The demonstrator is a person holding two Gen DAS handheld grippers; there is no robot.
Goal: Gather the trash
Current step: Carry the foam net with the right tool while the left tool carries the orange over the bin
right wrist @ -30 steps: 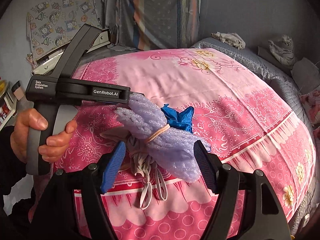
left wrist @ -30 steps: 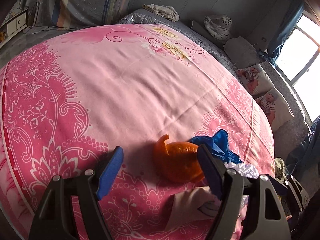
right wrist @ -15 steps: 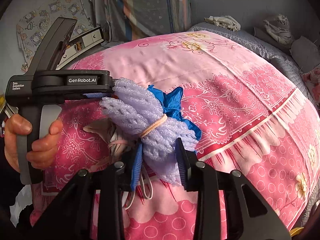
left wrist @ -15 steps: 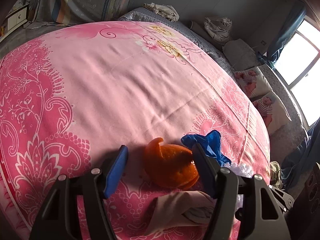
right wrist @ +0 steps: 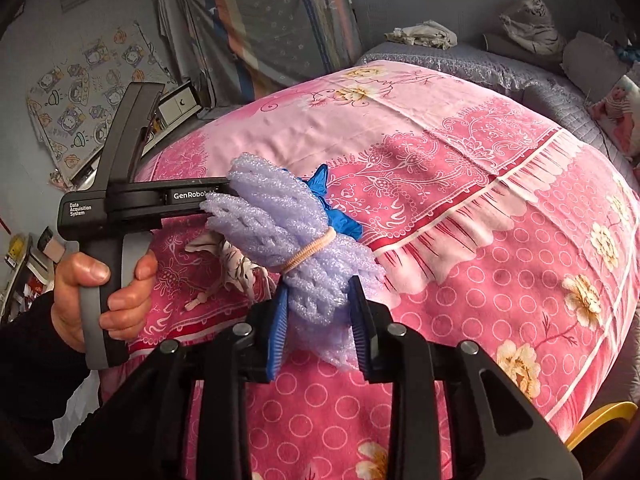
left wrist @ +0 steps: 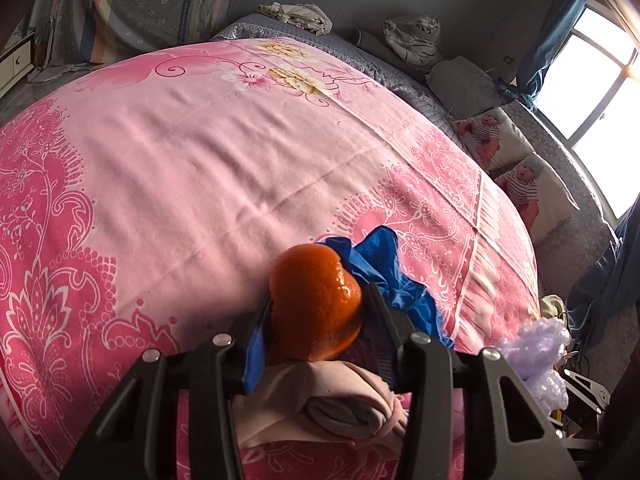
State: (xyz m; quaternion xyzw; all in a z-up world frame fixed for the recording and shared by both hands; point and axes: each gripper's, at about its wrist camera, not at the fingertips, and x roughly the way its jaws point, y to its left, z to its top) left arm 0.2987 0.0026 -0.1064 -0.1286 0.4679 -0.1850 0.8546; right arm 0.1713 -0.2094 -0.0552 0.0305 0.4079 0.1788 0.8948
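Both grippers have a piece of trash each. The left gripper (left wrist: pixel 316 332), low centre in its own view, is closing its jaws on the hollow orange peel shell (left wrist: pixel 314 300), pads already against both sides, so it's pinched just above the pink floral bedsheet (left wrist: pixel 200 152). The right gripper (right wrist: pixel 320 316) is clamped on the lower end of the lilac foam-net bundle tied with a rubber band (right wrist: pixel 288 236) — gripped low, probably because that's the narrow part. The crumpled blue plastic wrapper (left wrist: pixel 394 276) lies right behind the peel, looks like next up.
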